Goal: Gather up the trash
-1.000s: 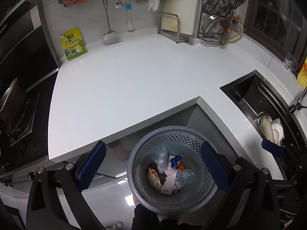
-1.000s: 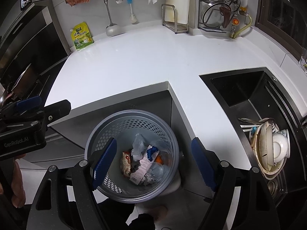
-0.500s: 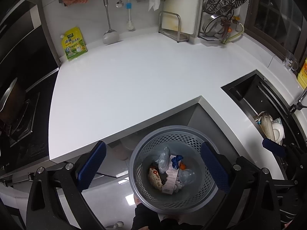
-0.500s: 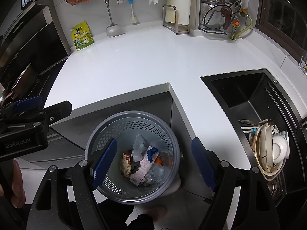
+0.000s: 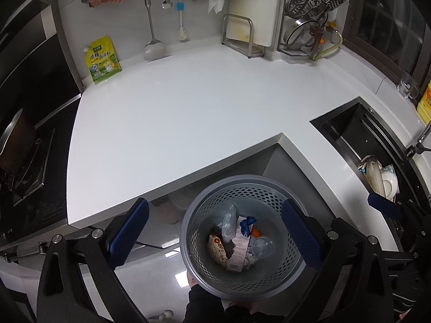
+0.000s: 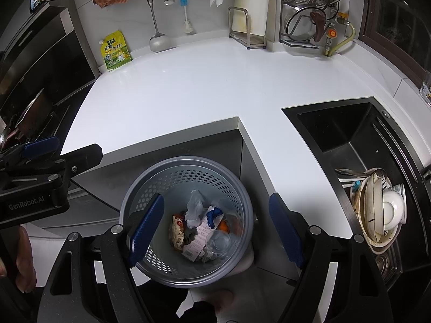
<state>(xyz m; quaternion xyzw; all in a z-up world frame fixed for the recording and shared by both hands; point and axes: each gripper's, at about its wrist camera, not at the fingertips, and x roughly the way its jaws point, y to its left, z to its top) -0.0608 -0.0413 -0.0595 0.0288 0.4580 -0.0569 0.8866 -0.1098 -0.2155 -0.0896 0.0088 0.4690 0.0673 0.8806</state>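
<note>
A grey perforated trash basket [image 5: 204, 210] stands on the floor below the inner corner of the white counter; it also shows in the right wrist view [image 6: 150, 185]. Inside lie mixed trash [image 5: 237, 239]: a snack wrapper, crumpled clear plastic, a blue scrap, a clear cup and a paper label, also seen from the right [image 6: 200, 226]. My left gripper [image 5: 215, 235] is open and empty, held above the basket. My right gripper [image 6: 216, 228] is open and empty, also above the basket. The left gripper's body [image 6: 40, 177] shows at the left of the right wrist view.
The white L-shaped counter [image 5: 175, 113] carries a yellow pouch [image 5: 101, 60] at the back wall. A black sink [image 6: 350, 140] with stacked dishes [image 6: 382, 210] lies to the right. A stove with a pan [image 5: 16, 145] is at the left. Utensils and racks line the back wall.
Both grippers have stayed open above the basket, with only a very slight drift of view. The trash in the basket has not moved.
</note>
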